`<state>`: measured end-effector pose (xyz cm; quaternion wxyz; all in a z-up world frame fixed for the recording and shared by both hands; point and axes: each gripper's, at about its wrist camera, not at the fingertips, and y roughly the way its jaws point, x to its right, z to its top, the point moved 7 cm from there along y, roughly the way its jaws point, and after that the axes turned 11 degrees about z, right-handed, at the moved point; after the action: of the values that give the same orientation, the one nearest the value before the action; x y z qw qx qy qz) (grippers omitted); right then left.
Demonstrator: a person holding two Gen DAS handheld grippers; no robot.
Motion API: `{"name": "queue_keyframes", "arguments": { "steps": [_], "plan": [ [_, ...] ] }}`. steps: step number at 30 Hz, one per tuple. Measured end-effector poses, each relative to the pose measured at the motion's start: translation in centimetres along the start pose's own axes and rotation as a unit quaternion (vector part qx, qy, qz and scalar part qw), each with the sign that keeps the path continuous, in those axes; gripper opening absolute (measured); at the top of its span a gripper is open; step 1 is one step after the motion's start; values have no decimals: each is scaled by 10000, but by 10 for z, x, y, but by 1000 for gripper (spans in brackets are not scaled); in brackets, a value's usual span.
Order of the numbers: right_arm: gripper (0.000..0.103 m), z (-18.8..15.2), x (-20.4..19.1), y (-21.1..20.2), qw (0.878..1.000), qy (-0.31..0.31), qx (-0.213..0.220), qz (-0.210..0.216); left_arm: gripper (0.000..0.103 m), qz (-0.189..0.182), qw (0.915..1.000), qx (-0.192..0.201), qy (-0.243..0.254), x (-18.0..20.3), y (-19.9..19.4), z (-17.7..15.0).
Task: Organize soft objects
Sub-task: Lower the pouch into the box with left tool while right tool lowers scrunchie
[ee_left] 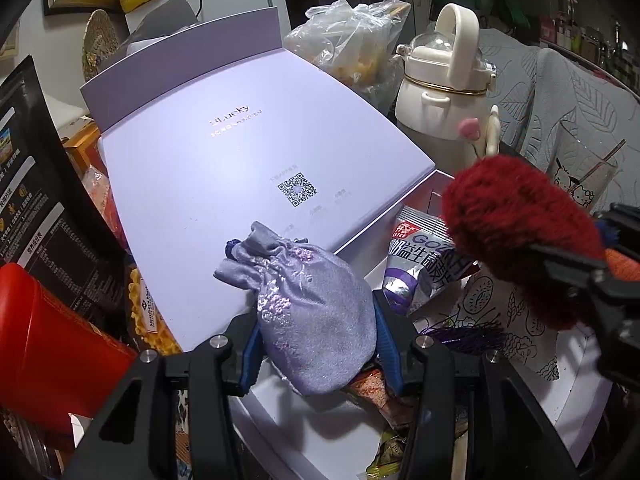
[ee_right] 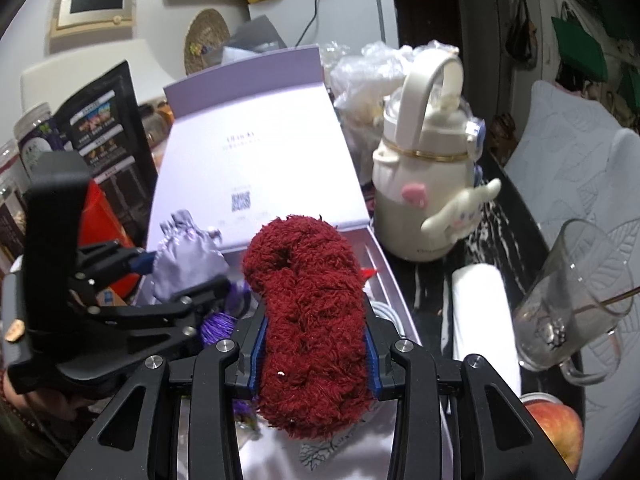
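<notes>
Hand-held grippers [ee_left: 318, 344] [ee_right: 314, 354] over box edge [ee_left: 384, 224]

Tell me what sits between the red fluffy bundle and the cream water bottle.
In the left wrist view, only the box's white rim and a silver snack packet lie between the red fluffy bundle and the cream water bottle.

Both grippers are matte black linkages with silver round screws at the joints and blue ribbed pads: left gripper [ee_left: 316, 344] at lower centre, right gripper [ee_right: 314, 350] likewise.
</notes>
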<state>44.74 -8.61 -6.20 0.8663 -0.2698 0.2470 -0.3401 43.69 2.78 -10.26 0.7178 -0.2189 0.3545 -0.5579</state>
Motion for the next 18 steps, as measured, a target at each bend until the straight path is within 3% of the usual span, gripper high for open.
{"name": "queue_keyframes", "arguments": {
  "steps": [11, 13, 15, 18],
  "plan": [
    [50, -7, 2, 14, 9998, -36, -160, -70, 52, 104, 9998, -179, -19, -2, 2, -1],
    [51, -7, 2, 13, 9998, -27, -190, -94, 58, 112, 9995, -271, -123, -5, 2, -1],
    [55, -7, 2, 11, 9997, 3, -228, -108, 72, 104, 9992, -311, -207, -7, 0, 0],
    [58, -7, 0, 6, 9996, 52, -254, -121, 75, 100, 9996, -170, -190, -7, -13, 2]
  ]
}}
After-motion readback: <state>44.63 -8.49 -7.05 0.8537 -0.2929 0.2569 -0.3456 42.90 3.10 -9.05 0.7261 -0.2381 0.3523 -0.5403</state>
